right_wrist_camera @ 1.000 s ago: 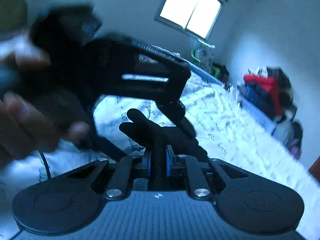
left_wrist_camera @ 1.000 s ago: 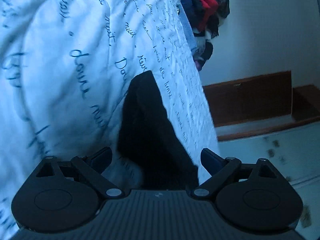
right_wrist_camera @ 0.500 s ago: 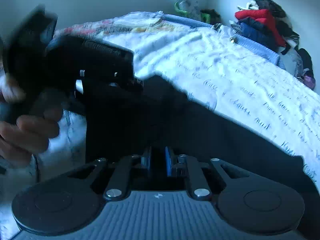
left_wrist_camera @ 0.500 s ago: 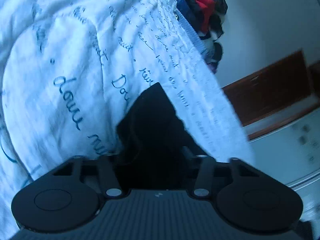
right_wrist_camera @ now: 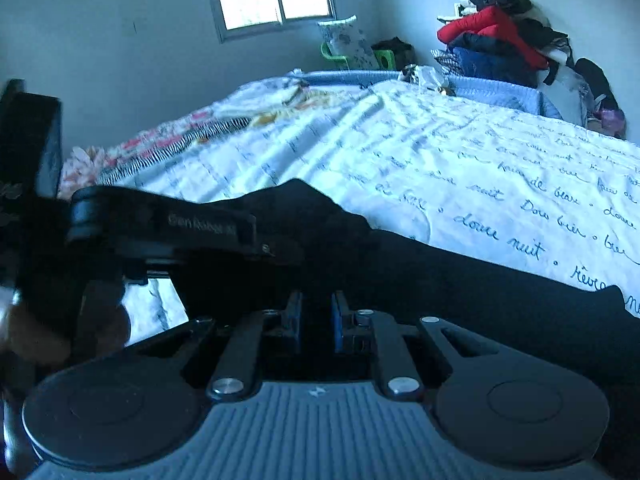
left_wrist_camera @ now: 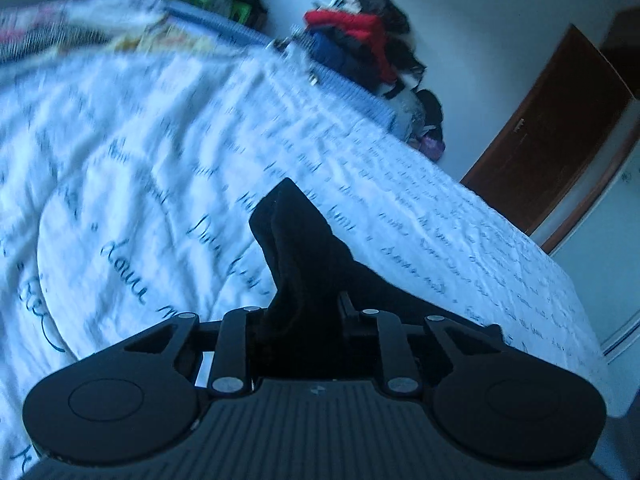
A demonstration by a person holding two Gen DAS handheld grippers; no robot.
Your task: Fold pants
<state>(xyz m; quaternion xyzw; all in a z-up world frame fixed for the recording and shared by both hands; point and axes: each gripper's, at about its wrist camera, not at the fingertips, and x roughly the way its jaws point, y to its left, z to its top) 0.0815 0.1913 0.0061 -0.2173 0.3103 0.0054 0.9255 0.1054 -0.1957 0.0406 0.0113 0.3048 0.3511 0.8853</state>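
gripping black pants [left_wrist_camera: 304, 248] on both sides right now: the left gripper [left_wrist_camera: 300, 312] has its fingers clamped on a bunched fold of the dark cloth, which rises in a peak just ahead of it above the white bedspread [left_wrist_camera: 132, 168] with blue script. over on the right wrist view, the right gripper [right_wrist_camera: 316, 316] is pinched tight on the same pants [right_wrist_camera: 460, 276], blue pads [right_wrist_camera: 337, 320] pressing the fabric between them. the garment stretches across the near edge of the bedspread [right_wrist_camera: 460, 152]. the left gripper [right_wrist_camera: 168, 228] shows at the left, above the cloth. beyond the bedspread, a clothes pile [right_wrist_camera: 508, 36] sits against the wall.
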